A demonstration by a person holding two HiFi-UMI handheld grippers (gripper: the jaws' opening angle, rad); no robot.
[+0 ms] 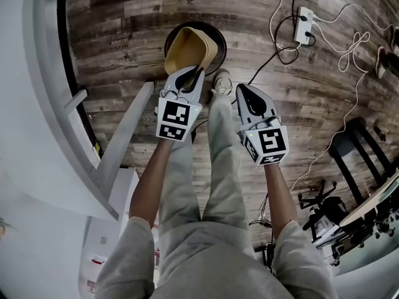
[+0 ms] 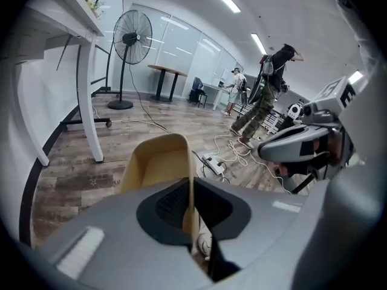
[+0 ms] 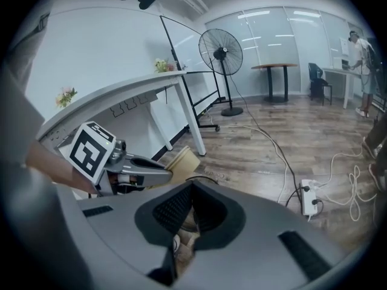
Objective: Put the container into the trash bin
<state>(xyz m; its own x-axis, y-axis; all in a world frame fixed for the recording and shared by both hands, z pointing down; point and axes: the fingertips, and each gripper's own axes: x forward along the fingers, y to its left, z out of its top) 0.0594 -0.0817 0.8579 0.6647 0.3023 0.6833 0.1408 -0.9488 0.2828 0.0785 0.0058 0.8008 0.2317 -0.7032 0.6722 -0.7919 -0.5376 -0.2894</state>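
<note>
In the head view, the left tool [image 1: 189,75] holds the container [image 1: 187,48] tilted over the round black trash bin [image 1: 222,37] at upper centre. The container is not in the bin yet, so I judge that only the release is left. The right tool [image 1: 242,91] hangs beside it, at centre.

In the left gripper view, the jaws pinch one thin wall of the container [image 2: 158,162], a tan, smooth, stiff tub with rounded corners.

In the right gripper view, the right tool [image 3: 192,186] has its ribbed black jaws together on nothing. The container [image 3: 183,160] shows at centre left, above the wood-plank floor [image 3: 284,138].
</note>
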